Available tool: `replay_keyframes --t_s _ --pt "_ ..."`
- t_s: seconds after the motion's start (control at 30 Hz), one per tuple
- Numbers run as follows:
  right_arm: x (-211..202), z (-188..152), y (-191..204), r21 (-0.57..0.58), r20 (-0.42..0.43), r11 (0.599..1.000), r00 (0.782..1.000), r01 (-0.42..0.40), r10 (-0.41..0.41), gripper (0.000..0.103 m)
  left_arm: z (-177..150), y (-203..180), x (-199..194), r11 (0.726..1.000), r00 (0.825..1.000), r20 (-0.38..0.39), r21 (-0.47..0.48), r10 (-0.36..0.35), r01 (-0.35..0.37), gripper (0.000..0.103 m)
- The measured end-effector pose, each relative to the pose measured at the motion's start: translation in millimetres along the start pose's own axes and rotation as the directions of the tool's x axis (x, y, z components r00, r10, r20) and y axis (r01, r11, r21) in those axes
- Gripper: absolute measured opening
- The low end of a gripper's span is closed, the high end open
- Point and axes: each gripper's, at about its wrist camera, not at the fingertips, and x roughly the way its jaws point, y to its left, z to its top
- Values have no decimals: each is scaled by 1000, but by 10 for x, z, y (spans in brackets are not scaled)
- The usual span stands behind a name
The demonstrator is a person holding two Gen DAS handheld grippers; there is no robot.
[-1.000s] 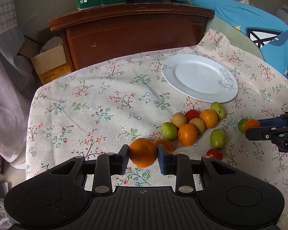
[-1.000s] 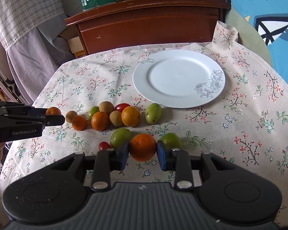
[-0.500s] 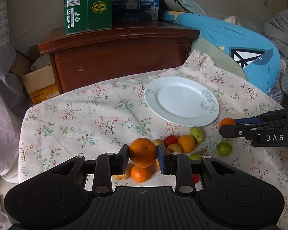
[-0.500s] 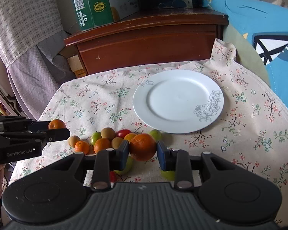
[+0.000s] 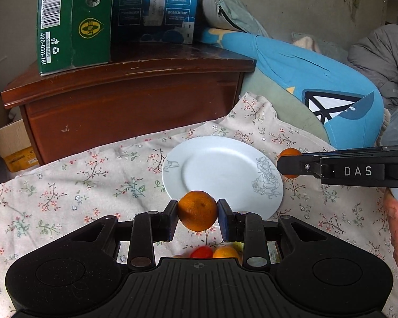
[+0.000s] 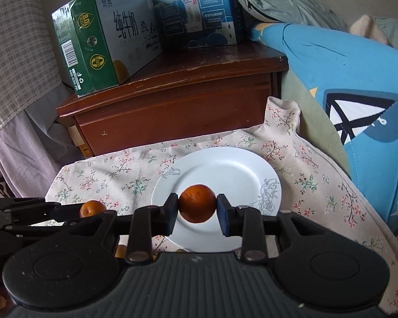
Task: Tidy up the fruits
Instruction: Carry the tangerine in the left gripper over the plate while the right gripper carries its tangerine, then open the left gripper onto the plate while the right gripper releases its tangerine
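Observation:
My left gripper (image 5: 197,216) is shut on an orange (image 5: 197,210) and holds it in the air at the near edge of the white plate (image 5: 220,169). My right gripper (image 6: 197,213) is shut on another orange (image 6: 197,206) and holds it above the plate (image 6: 225,169). The right gripper also shows in the left wrist view (image 5: 288,165), to the right of the plate, with its orange (image 5: 289,153). The left gripper shows in the right wrist view (image 6: 91,210) with its orange (image 6: 91,208). A few fruits (image 5: 212,251) on the floral cloth peek out below the left gripper.
The floral cloth (image 5: 79,185) covers the table. A dark wooden cabinet (image 5: 132,98) stands behind it, with a green carton (image 5: 71,21) and a blue carton (image 5: 156,8) on top. A blue cushion (image 5: 318,79) lies at the right. A cardboard box (image 5: 10,143) sits at the left.
Both grippers have risen and moved forward with their oranges, from over the fruit cluster toward the plate. The fruit cluster has dropped almost out of both views.

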Motion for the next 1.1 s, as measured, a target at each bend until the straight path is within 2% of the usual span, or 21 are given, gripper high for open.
replay_keyframes --t_s 0.23,0.57,0.67,0.73,0.77,0.83,0.9,1.0,1.1 --pt "291 35 -188 40 -43 998 998 48 -46 31 74 23 406 999 999 -19 -37 -34 34 29" --pt "613 -38 -349 99 -110 993 992 66 -55 32 40 80 820 995 997 -46 -76 -63 59 29" --pt "688 -60 -351 98 -112 993 992 61 -50 36 8 106 916 995 997 -54 -87 -51 47 31" --pt "706 -54 -348 99 -109 993 993 63 -52 46 -5 120 939 995 997 -58 -86 -54 49 32" --pt "706 -46 -345 97 -105 993 993 68 -57 47 0 124 943 995 997 -59 -87 -50 45 33" --pt "706 -22 -344 83 -103 993 992 86 -77 48 20 151 917 995 999 -48 -97 -26 21 57" --pt "696 -21 -369 82 -90 990 990 115 -108 52 26 196 871 994 999 -5 -105 32 -32 63" --pt "712 -43 -433 88 -93 982 983 169 -161 54 25 253 925 993 997 -34 -101 64 -68 63" --pt "742 -83 -507 113 -109 972 975 205 -193 54 -27 315 996 988 996 -69 -142 48 -57 64"
